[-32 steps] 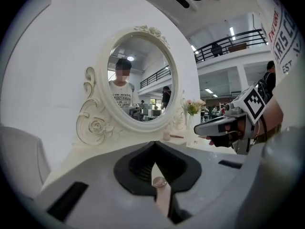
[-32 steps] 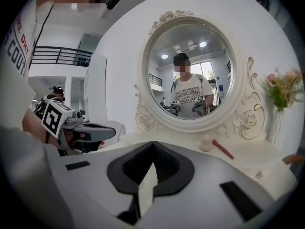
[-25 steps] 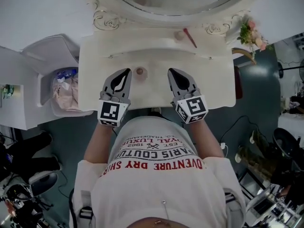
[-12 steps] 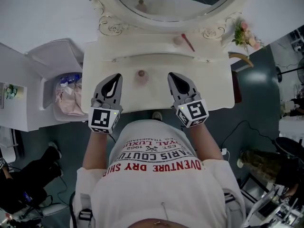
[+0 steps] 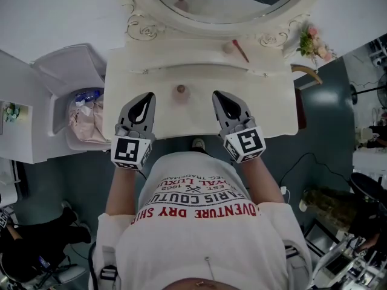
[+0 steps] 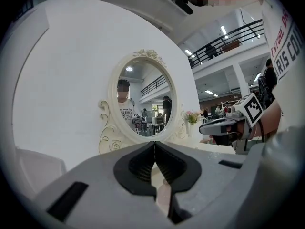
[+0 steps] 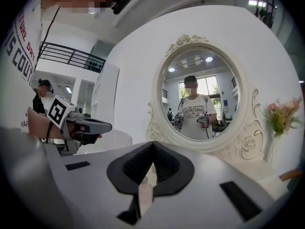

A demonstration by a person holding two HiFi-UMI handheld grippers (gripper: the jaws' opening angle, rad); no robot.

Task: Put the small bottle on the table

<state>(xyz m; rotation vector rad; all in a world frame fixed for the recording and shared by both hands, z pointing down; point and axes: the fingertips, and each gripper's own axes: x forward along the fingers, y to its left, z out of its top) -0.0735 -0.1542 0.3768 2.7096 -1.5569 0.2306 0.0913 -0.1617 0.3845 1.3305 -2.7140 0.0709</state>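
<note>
We count two grippers over one cream dressing table [image 5: 269,110]. The left gripper [image 5: 147,96] sits left of centre in the head view and the right gripper [image 5: 219,95] right of centre. Each carries one marker cube near the wrist.

Both are clenched on nothing. In each gripper view the dark padded tips meet in a single seam, with no object pinched between them.

We see one small bottle [image 5: 180,90]. It stands upright on the tabletop, a little above the middle of the frame. It is between the two sets of tips and slightly beyond them, touching neither.

One oval mirror [image 5: 230,2] in a scrolled frame fills the top centre.

On the raised ledge below the mirror lies one thin red stick [image 5: 241,50], angled, beside a small round pale item we cannot identify.

One bunch of pink flowers [image 5: 312,40] stands at the upper right, at the table's corner.

At the left edge, beside the table, is one white bin [image 5: 66,71] with crumpled plastic inside.
</note>
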